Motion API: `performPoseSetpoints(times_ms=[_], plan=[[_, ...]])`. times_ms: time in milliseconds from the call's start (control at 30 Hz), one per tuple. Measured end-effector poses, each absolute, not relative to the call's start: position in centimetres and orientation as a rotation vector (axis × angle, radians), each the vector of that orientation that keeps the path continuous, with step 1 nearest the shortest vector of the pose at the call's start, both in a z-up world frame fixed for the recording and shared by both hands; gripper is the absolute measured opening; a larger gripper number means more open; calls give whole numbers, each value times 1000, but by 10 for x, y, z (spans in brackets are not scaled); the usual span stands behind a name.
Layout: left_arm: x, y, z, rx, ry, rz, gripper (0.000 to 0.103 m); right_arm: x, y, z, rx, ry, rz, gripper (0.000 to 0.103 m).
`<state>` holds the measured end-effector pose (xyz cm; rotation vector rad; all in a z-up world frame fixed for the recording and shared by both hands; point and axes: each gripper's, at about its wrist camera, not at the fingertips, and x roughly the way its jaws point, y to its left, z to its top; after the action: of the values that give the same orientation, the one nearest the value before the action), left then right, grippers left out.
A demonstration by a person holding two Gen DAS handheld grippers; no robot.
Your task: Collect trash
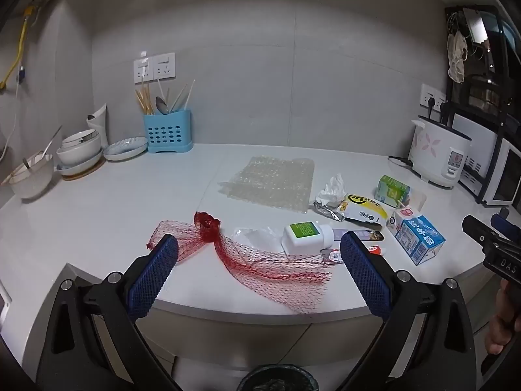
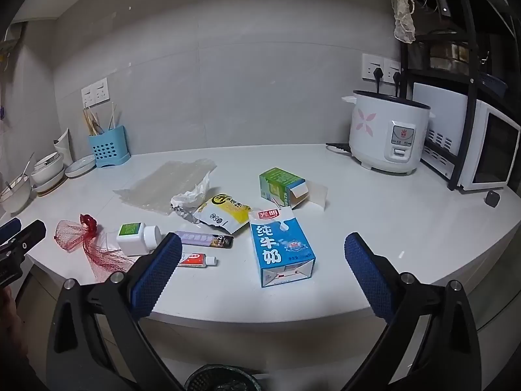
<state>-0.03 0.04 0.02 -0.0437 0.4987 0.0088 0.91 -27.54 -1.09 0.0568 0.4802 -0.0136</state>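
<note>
Trash lies on the white counter (image 1: 97, 215). A red mesh bag (image 1: 260, 264) lies at the front edge, between the open fingers of my left gripper (image 1: 259, 244). Beside it lie a white bottle with a green label (image 1: 306, 238), a yellow snack packet (image 1: 364, 210), a blue milk carton (image 1: 418, 238), a green carton (image 1: 392, 190) and a bubble wrap sheet (image 1: 273, 181). My right gripper (image 2: 262, 247) is open and empty, with the blue milk carton (image 2: 280, 247) between its fingers. A small tube (image 2: 195, 259) and a purple wrapper (image 2: 205, 239) lie near its left finger.
A dark bin (image 2: 223, 379) sits below the counter edge. Bowls (image 1: 78, 153) and a blue utensil holder (image 1: 167, 132) stand at the back left. A rice cooker (image 2: 389, 133) and a microwave (image 2: 491, 153) stand at the back right.
</note>
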Motion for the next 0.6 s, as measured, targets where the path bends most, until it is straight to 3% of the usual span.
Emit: performPoseSetpoints(times_ms=[600], plan=[[2,4,-2,-32,521,23,97,6,-270,-3,57,486,23,96]])
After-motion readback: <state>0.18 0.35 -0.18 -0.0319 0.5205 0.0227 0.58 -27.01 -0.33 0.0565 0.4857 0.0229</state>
